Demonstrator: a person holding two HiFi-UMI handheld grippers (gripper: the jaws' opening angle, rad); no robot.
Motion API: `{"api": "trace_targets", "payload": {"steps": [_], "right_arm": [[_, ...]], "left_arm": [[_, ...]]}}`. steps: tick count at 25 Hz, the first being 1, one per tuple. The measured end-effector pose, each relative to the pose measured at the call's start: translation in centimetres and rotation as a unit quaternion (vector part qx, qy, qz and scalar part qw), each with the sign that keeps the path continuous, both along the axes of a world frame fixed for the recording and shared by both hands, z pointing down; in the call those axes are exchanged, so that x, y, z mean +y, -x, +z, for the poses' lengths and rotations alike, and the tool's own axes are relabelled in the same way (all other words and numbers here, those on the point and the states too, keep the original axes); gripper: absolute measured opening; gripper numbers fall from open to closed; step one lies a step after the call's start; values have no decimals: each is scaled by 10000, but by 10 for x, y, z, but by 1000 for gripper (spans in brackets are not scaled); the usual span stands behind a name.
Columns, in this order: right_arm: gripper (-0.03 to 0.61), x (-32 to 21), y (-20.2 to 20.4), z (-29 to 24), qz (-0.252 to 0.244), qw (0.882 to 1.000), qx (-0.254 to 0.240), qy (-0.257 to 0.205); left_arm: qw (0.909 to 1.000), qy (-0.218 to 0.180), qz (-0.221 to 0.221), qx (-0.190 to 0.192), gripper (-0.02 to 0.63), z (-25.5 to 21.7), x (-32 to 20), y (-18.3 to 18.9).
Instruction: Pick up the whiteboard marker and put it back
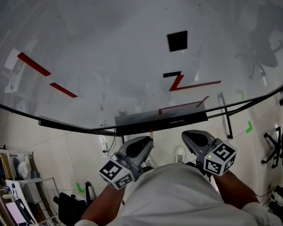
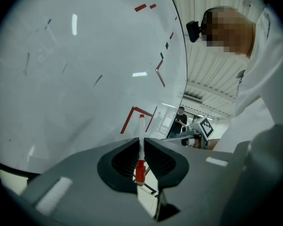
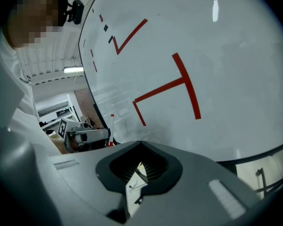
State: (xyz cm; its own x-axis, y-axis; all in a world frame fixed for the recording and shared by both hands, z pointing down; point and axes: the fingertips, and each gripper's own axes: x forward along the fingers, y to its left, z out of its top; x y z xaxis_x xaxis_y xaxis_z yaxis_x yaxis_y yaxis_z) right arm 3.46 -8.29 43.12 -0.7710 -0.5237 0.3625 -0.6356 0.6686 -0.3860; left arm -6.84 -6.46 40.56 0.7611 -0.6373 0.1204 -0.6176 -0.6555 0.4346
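The whiteboard marker (image 2: pixel 141 145), white with a red cap and red end, stands upright between the jaws of my left gripper (image 2: pixel 141 160), which is shut on it. In the head view only its red tip (image 1: pixel 151 132) shows above the left gripper (image 1: pixel 142 146), just below the whiteboard's tray (image 1: pixel 179 118). My right gripper (image 1: pixel 192 139) is held beside it, a little to the right, also under the tray. Its jaws (image 3: pixel 140 163) are shut with nothing in them. The right gripper view shows the left gripper (image 3: pixel 87 138) and the marker (image 3: pixel 112 128) to its left.
The whiteboard (image 1: pixel 108 55) fills the front, with red strokes (image 1: pixel 191 85) and a black square magnet (image 1: pixel 177 40). An office chair (image 1: pixel 278 149) stands on the floor at right, a rack (image 1: pixel 19 182) and a black bag (image 1: pixel 68 204) at lower left.
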Motion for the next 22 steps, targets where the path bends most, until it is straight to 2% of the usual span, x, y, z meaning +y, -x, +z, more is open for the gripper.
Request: {"api": "trace_targets", "payload": {"steps": [5,15,22], "right_arm": [[2,1,-1,1,11,10000,-20,-2],[2,-2,-1,0,45,10000,-8,-31],[2,-3,2,-1,20,10000,-46,-44]], "left_arm": [[9999,-97,-41,-129,55,-1,-1,4],[9997,135,-39,-202,55,11,0,7],[9994,135,-92,-306,55,13,-2,12]]}}
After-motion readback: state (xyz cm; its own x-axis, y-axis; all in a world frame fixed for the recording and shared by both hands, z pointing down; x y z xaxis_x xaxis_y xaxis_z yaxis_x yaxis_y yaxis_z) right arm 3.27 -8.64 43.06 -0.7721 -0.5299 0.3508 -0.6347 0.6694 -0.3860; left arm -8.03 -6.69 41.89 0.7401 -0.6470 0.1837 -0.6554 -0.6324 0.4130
